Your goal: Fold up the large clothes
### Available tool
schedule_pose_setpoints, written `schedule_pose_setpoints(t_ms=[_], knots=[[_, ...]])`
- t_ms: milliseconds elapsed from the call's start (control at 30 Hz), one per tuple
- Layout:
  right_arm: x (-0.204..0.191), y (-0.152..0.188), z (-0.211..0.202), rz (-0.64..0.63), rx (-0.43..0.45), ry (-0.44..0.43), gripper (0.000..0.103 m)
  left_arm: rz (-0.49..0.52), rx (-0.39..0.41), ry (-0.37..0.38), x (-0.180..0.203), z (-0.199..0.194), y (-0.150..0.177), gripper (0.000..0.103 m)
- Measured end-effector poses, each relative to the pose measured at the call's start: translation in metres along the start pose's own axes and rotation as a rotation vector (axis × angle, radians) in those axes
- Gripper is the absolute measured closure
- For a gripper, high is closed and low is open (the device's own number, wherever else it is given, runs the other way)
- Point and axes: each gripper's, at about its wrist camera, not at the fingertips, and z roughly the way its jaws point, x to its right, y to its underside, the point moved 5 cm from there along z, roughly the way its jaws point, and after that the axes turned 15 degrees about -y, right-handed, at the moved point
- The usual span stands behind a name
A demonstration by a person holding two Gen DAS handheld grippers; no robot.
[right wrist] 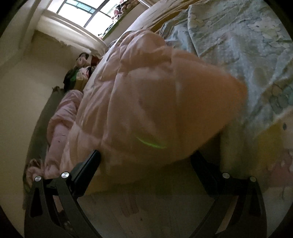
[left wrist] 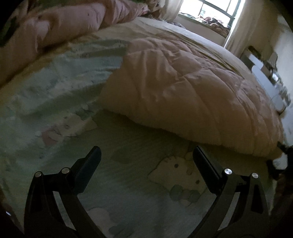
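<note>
A pink quilted comforter (left wrist: 183, 87) lies folded over on the bed, filling the centre and right of the left wrist view, its thick rounded fold edge running from mid-frame down toward the lower right. In the right wrist view the same comforter bulges close to the lens, occupying the middle of the frame, blurred at its near corner. It looks puffy and soft — bulky rather than heavy, likely to sag and slide when lifted, with no stiffness to keep a crease. The stitched corners and the doubled edge along the fold seem the surest places to take hold; a pinch in the middle of a panel would probably gather only loose stuffing.

The left gripper (left wrist: 146, 155) hovers at the bottom of its frame over the pale green patterned bedsheet (left wrist: 55, 87), jaws spread wide with nothing between them, short of the comforter's edge. The right gripper (right wrist: 145, 155) sits at the bottom of its frame with jaws likewise wide apart; the comforter's near bulge reaches down to the tips, the left one lying against the fabric, but nothing is clamped.

A second bunch of pink bedding (left wrist: 64, 23) is heaped at the upper left of the left wrist view. A bright window (left wrist: 214, 11) stands at the top — curtains beside it. No brand, label or readable writing shows; a thin green streak on the comforter in the right wrist view cannot be identified.
</note>
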Motion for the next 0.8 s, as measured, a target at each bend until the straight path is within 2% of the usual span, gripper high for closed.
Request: schedule_pose_setpoints(t_ms=[167, 300, 400, 533, 667, 800], knots=[[0.003, -0.017, 0.005, 0.017, 0.023, -0.009, 0.004, -0.126, -0.093, 0.118, -0.002, 0.023, -0.009, 0.009], [0.006, -0.026, 0.012, 0.031, 0.038, -0.010, 0.004, -0.221, -0.136, 0.207, -0.002, 0.037, -0.018, 0.009], [0.007, -0.030, 0.016, 0.031, 0.040, -0.007, 0.004, -0.334, -0.167, 0.340, -0.002, 0.049, -0.026, 0.009], [0.004, -0.031, 0.024, 0.020, 0.050, 0.000, 0.004, -0.457, -0.193, 0.453, -0.002, 0.066, -0.035, 0.009], [0.003, -0.032, 0.027, 0.007, 0.056, 0.001, 0.004, -0.528, -0.196, 0.513, -0.002, 0.083, -0.044, 0.009], [0.002, -0.034, 0.032, 0.000, 0.061, 0.005, 0.004, -0.573, -0.175, 0.529, 0.002, 0.095, -0.053, 0.008]])
